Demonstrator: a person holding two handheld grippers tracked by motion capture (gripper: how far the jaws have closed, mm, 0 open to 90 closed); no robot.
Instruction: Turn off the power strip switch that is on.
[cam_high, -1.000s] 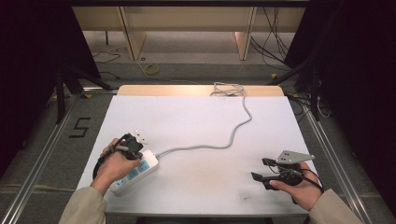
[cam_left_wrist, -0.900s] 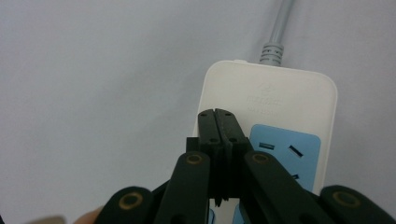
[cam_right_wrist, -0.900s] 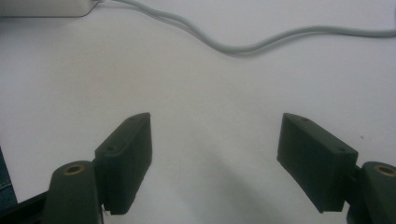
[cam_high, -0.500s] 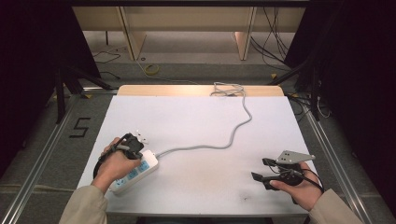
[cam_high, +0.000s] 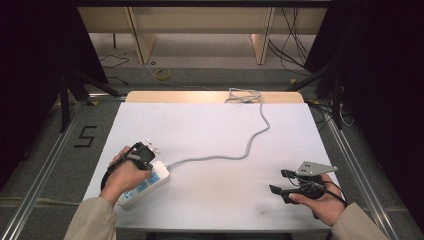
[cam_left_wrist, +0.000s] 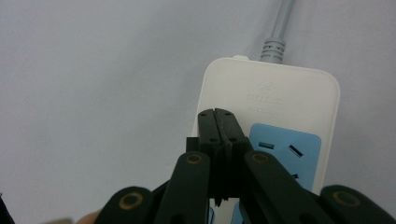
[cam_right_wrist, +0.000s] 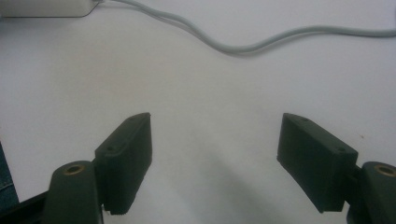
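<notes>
White table (cam_high: 210, 130), dark room | left gripper (cam_left_wrist: 217, 122) jaws pressed together, nothing between, tips over strip (cam_left_wrist: 280, 100) at near-left | cord (cam_high: 250, 145) runs to far edge | right gripper (cam_right_wrist: 215, 158) wide, idle near-right | strip not grasped; handling yet to start

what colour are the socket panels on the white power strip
Light blue socket panels on the white plastic power strip, clearest in the left gripper view.
</notes>
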